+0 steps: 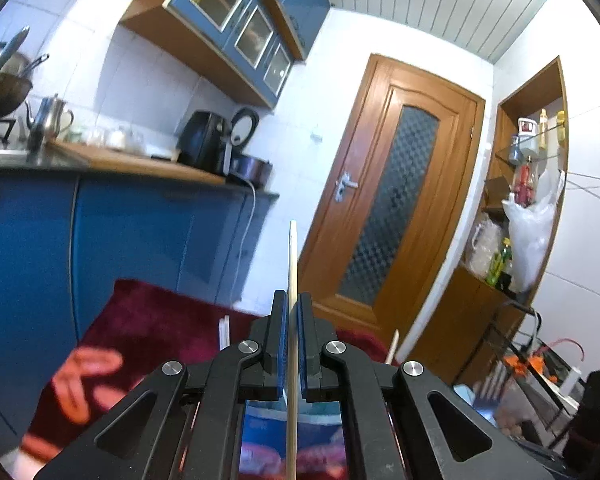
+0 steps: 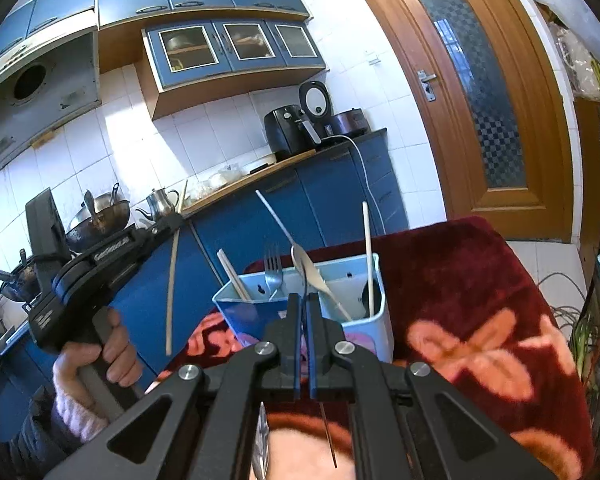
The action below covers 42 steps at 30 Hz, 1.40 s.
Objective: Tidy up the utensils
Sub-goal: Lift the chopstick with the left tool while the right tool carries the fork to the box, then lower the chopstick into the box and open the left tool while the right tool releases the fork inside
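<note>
Left wrist view: the left tongs [image 1: 293, 320] are clenched on a chopstick [image 1: 292, 256], which runs upright between the blue pads [image 1: 283, 344] and sticks out past their tips; below the tongs a blue holder [image 1: 260, 432] shows in part; a red cloth [image 1: 148, 320] with orange flowers covers the table to the left; another stick tip [image 1: 394, 344] pokes up just right of the tongs; a wooden door [image 1: 392, 200] stands far ahead.

Right wrist view: the right tongs [image 2: 304, 308] are nearly closed on something thin and dark, which I cannot tell; just beyond them the holder [image 2: 260, 316] stands on the cloth [image 2: 480, 300]; inside it are a fork [image 2: 273, 272], a spoon [image 2: 310, 272], and pale sticks [image 2: 367, 248] leaning at left and right; at left a hand [image 2: 100, 356] holds the left tongs [image 2: 176, 218], gripping the chopstick [image 2: 172, 276], which hangs tilted to the left of the holder and apart from it.
</note>
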Tool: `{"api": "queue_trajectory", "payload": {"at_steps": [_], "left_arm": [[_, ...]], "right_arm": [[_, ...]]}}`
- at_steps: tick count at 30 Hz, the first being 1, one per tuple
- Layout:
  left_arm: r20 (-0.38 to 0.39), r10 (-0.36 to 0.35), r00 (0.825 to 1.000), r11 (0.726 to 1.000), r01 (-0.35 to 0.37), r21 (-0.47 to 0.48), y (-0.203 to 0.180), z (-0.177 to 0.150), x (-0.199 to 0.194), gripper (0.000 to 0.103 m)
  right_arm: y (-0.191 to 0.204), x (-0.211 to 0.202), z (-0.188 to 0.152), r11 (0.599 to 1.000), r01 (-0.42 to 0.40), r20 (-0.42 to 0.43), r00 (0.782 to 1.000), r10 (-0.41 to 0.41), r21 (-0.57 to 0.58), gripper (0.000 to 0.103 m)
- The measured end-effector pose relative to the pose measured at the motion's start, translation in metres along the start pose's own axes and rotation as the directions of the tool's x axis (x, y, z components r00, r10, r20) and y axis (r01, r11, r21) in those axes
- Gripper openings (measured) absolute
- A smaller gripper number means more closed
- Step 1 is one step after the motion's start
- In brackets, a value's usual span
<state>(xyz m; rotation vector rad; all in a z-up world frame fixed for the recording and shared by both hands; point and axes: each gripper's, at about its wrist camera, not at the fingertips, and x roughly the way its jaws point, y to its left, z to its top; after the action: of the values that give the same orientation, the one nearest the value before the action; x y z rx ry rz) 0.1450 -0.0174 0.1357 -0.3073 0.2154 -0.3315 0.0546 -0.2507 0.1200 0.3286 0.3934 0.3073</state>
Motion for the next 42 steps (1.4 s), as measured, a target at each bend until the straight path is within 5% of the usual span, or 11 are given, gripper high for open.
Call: {"api": "queue_trajectory", "payload": {"at_steps": [8, 15, 32, 42], "left_arm": [[0.148, 0.054, 0.988, 0.998, -0.055, 0.007, 0.002, 0.015, 0.027, 0.004], [0.247, 0.144, 0.958, 0.989, -0.145, -0.015, 0.009, 0.008, 0.04, 0.004], [0.241, 0.208, 0.948, 0.978, -0.197, -0.069, 0.028, -0.017, 0.055, 0.004], [0.207, 0.227, 0.952, 0.974, -0.221, -0.05, 0.025, -0.027, 0.06, 0.004]], "right_arm": [[-0.007, 0.018, 0.018, 1.0, -0.002, 0.014, 1.0, 0.002, -0.004, 0.003], [-0.011, 0.032, 0.031, 1.0, 0.008, 0.024, 1.0, -0.008, -0.014, 0.003], [-0.019, 0.069, 0.059, 1.0, 0.015, 0.133, 0.991, -0.017, 0.01, 0.003], [-0.021, 0.105, 0.042, 0.999, 0.038, 0.081, 0.996, -0.036, -0.024, 0.004]]}}
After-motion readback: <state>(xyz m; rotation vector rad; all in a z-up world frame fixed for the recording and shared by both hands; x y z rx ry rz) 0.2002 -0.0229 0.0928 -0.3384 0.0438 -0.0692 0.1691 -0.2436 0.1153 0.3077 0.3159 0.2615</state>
